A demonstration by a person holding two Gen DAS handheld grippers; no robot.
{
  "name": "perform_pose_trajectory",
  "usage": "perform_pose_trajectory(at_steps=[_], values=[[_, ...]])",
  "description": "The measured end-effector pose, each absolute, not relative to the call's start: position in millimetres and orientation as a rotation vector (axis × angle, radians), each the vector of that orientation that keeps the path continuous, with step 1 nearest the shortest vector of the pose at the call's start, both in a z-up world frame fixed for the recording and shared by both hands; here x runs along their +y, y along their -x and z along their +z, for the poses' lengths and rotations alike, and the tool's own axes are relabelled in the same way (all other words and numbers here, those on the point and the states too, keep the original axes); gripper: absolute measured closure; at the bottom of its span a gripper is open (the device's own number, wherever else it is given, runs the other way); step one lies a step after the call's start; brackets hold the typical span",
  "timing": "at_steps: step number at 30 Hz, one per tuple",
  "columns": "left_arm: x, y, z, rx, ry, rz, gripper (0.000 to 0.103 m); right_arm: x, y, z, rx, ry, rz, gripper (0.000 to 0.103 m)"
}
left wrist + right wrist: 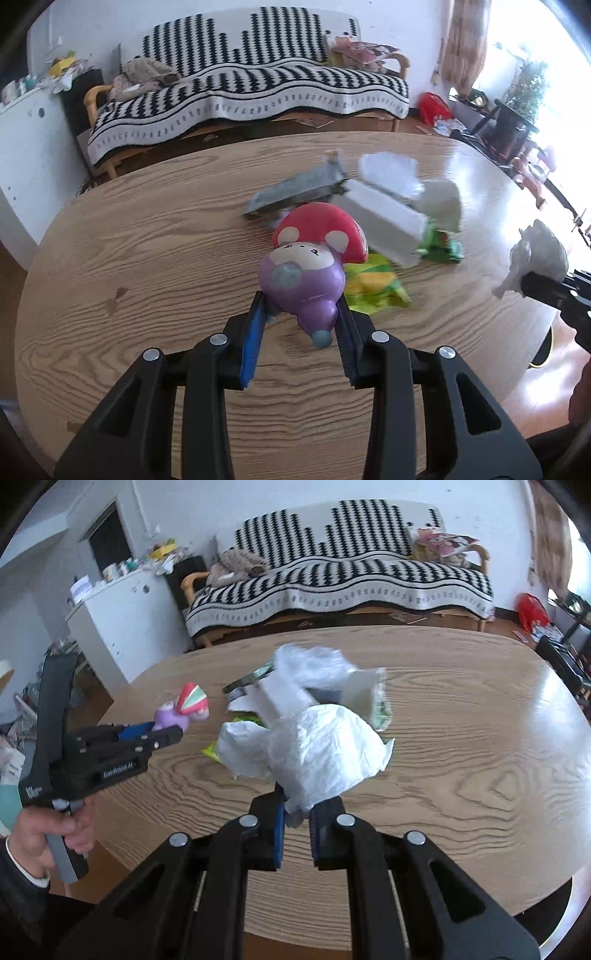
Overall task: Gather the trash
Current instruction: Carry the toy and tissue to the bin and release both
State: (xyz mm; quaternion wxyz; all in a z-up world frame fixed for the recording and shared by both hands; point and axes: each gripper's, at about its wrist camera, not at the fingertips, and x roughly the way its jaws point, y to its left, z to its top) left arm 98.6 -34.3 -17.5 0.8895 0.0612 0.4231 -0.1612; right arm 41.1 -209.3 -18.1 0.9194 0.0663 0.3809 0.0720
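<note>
At frame centre, the left tongs point(301, 314) clamp a purple mushroom-capped toy point(308, 266) above the wooden counter point(147, 258). The right tongs point(295, 812) pinch crumpled white paper point(314, 753), mid-frame, near the yellow-green wrapper point(373, 286).

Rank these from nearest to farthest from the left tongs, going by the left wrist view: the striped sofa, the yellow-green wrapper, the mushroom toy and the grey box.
1. mushroom toy: gripped in the left tongs.
2. yellow-green wrapper: on the table just right of the toy.
3. grey box: mid-table, behind the toy.
4. striped sofa: against the far wall, beyond the table.
</note>
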Motion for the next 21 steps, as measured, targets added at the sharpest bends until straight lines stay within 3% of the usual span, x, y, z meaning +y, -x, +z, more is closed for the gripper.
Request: perform_pose_trajectory(at_steps=[9, 21], values=[[-107.1, -86.9, -6.4, 0.843, -0.159, -0.436, 0.068, -294.8, -7.1, -6.1, 0.752, -0.216, -0.006, 0.092], [-258.7, -33.5, -8.1, 0.801, -0.234, -0.680, 0.068, -458.1, 85.7, -11.2, 0.706, -0.390, -0.318, 0.092]])
